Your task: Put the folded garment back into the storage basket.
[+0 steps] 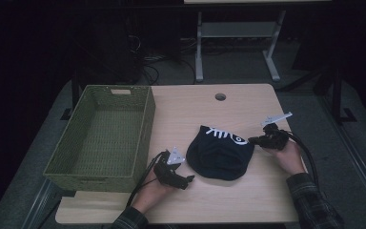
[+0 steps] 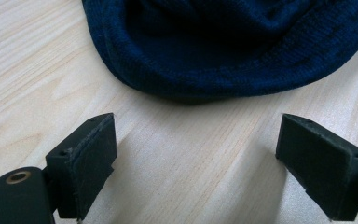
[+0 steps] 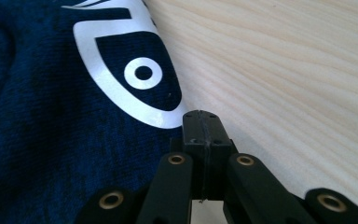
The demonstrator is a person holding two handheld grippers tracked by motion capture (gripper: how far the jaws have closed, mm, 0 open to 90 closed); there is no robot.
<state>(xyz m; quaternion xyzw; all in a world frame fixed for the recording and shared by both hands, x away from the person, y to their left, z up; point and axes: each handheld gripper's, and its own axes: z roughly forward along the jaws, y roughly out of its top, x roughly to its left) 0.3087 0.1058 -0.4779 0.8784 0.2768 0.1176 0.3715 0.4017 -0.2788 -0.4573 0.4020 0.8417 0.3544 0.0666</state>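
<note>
The dark navy knitted cap with a white fish-skeleton print lay crumpled on the pale wooden table, between the two grippers and to the right of the olive-green woven basket. From above, dim light swallowed its folds. The left gripper view showed the ribbed hem close up, its upper part cut off by the frame; the left gripper stood with jaws wide apart on bare wood just short of that hem. The right gripper view revealed the white eye of the print; the right gripper had its jaws pressed together at the cap's edge, and whether fabric was pinched could not be told.
</note>
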